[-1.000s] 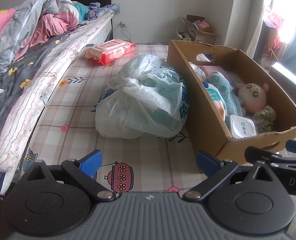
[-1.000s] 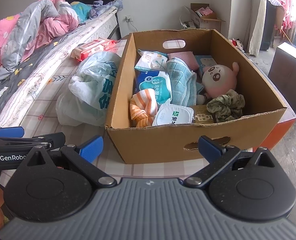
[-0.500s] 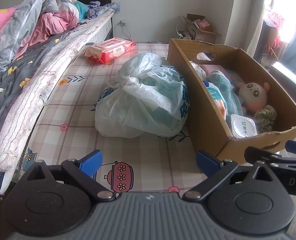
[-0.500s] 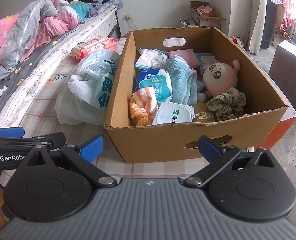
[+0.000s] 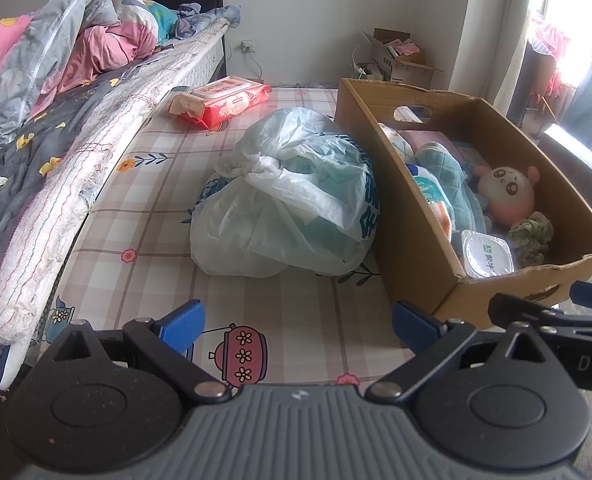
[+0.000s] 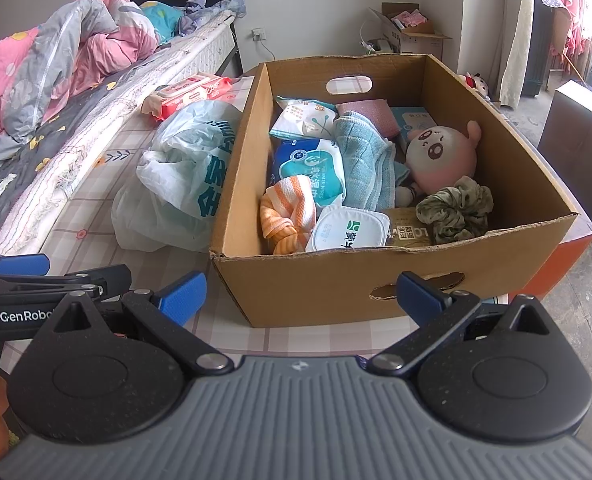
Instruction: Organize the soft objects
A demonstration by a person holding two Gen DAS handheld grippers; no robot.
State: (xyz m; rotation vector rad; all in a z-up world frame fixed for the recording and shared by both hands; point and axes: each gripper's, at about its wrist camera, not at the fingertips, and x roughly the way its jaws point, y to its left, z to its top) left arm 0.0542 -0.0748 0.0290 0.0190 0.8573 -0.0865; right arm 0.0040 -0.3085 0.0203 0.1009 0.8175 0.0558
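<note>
plastic bag (image 5: 292, 196) | unmoved beside box (image 6: 375, 280) | both jaws wide, empty, unchanged

Both views have edged slightly closer to the cardboard box (image 6: 335, 280).

A brown cardboard box (image 6: 335, 280) is sitting open-topped on the checked mattress cover, an oval hand slot cut in each end wall. Inside, a pink round plush toy (image 6: 441, 156) is lying toward 2 o'clock, a green scrunchie (image 6: 455, 210) is resting just below it at 4 o'clock, and a light blue towel (image 6: 365, 164) is draping across the middle. An orange-striped cloth (image 6: 288, 214) is lying knotted at 8 o'clock, beside a white wipes pack (image 6: 349, 230) at 6 o'clock. A pale, bulging plastic bag (image 5: 288, 200) is slumping against the box's left wall, and a red wipes pack (image 5: 222, 100) is lying farther off at 11 o'clock.
</note>
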